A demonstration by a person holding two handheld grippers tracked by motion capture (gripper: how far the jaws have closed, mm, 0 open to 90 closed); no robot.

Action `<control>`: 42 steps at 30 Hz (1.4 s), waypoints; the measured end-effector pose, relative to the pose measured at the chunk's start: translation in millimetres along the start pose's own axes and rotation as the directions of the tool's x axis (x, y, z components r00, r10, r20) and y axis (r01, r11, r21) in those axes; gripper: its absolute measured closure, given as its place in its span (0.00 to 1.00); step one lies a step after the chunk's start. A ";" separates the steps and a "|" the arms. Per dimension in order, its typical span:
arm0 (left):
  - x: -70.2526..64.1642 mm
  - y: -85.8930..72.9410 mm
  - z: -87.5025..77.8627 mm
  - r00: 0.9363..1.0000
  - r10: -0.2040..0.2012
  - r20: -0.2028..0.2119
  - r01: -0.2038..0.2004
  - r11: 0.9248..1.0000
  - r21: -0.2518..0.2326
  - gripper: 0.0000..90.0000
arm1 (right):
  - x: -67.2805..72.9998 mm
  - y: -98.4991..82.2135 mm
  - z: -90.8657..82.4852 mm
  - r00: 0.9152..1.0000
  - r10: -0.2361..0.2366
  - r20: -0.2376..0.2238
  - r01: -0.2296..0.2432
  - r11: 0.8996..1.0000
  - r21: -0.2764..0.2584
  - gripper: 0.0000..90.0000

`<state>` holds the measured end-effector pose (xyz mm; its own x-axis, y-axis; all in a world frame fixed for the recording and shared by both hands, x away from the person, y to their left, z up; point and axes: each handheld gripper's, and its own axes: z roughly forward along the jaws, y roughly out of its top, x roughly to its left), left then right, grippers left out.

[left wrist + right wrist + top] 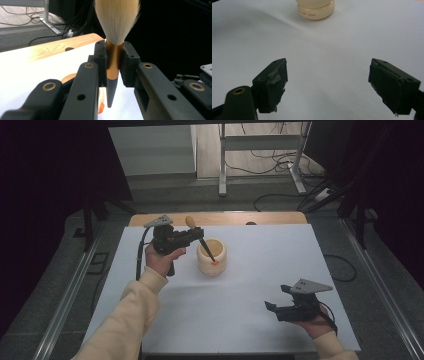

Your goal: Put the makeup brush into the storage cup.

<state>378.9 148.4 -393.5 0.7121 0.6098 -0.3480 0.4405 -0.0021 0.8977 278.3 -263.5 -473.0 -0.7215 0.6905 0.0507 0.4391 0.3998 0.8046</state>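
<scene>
While the left tongs [196,234] stay out of the count as free, they're clamped on the gold ferrule of a makeup brush [115,37], bristles up, dark pointed handle angling down into the cream ceramic jar [212,256]. Handle tip with its orange end sits at the jar's inner wall, just over the near rim as seen from the high view. My read: the brush is either going in or coming out of the jar; not settled, since the tongs carry its whole weight.

Right tongs [278,304] wide open, holding nothing, parked low over the near right part of the desk [260,270], well apart from the jar. The right gripper view puts the jar [315,10] straight ahead with bare white sheet between.

Left to do, as I judge it: either seat the brush and release, or lift it clear.

Room: plenty. White sheet is bare all round the jar. Jar stands toward the far side, near the wooden strip at the desk's far edge [220,218], so less margin beyond it than on the near side. Metal rails run down both sides of the desk, well clear of both hands.
</scene>
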 end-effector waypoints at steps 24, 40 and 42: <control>24.6 7.9 15.1 0.997 -0.028 -0.068 0.028 1.000 0.009 0.87 | 0.3 -1.1 2.8 1.000 -0.013 -0.002 0.013 1.000 0.022 0.18; 28.2 -1.0 36.9 0.995 0.000 -0.101 0.007 0.997 0.072 0.86 | 1.1 -1.4 4.0 1.000 -0.025 -0.008 0.026 0.999 0.031 0.18; 27.5 -2.3 39.3 0.995 -0.001 -0.100 0.008 0.997 0.075 0.86 | 1.4 -1.5 4.2 1.000 -0.027 -0.009 0.027 0.999 0.033 0.18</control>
<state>419.0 134.1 -415.7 0.6534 0.6862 -0.3197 0.4862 -0.0568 0.8720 278.9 -260.6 -476.7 -0.7378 0.6741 0.0342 0.4365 0.4379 0.7859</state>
